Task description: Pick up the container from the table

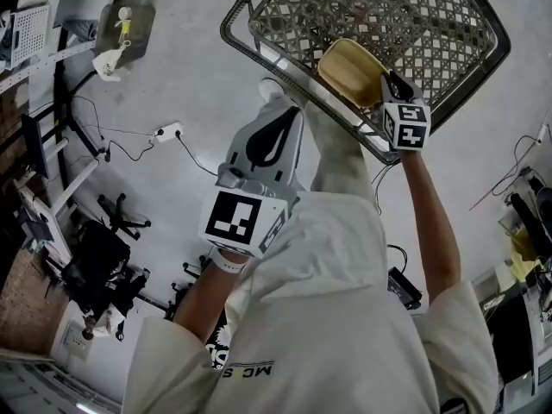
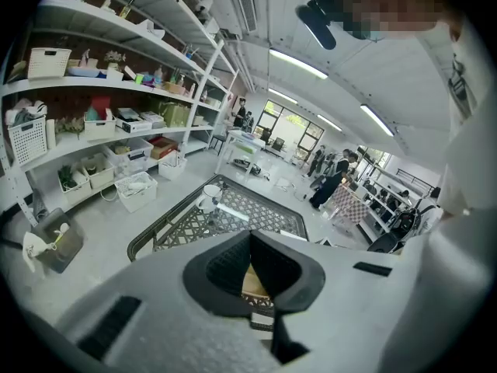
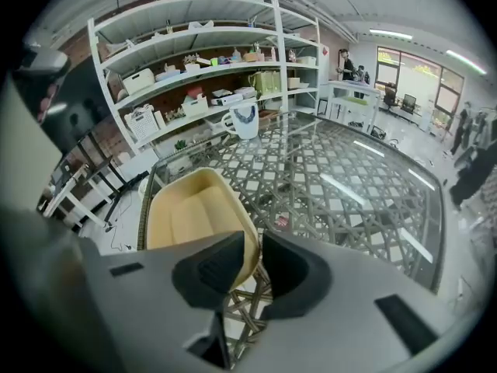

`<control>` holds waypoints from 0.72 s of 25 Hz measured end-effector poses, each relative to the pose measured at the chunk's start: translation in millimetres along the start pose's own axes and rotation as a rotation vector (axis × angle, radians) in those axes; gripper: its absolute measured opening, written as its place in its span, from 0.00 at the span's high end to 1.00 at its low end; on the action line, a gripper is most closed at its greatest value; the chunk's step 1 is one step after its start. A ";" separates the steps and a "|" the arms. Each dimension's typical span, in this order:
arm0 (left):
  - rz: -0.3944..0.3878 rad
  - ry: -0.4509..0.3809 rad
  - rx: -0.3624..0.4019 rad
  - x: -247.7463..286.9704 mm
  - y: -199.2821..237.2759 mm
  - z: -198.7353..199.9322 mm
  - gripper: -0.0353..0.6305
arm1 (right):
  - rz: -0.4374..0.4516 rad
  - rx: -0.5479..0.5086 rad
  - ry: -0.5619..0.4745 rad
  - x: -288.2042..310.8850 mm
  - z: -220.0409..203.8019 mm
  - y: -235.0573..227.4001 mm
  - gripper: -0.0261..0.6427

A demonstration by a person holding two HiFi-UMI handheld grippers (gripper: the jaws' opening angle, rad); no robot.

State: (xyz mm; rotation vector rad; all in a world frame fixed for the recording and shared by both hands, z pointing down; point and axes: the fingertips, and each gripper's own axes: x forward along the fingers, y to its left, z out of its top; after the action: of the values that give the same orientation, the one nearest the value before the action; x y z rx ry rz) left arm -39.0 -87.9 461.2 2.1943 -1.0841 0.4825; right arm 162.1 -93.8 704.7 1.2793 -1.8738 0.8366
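Container at the near edge of the lattice table, right gripper clamped on 1 thin side wall; looks light, stiff, slick plastic, so a rim-only hold may pivot; left gripper closed, empty, off the table.

The person's shirt carries upside-down print, roughly "MC" (rest unclear).

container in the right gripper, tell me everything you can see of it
The container is a shallow, pale yellow tub with rounded corners, plastic-looking, open and empty. It is tilted, its near rim pinched between the jaws of the right gripper, over the near edge of the lattice table. Whether it touches the table is unclear.
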 end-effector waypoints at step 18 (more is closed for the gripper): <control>0.010 -0.040 0.030 -9.8 -17.4 6.9 0.92 | -0.004 0.003 -0.008 -8.0 -0.5 -1.4 0.91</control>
State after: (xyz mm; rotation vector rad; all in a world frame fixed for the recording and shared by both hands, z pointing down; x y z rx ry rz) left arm -30.5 -79.1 444.0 2.2341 -1.1170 0.4635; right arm 165.7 -90.0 698.4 1.2901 -1.8764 0.8332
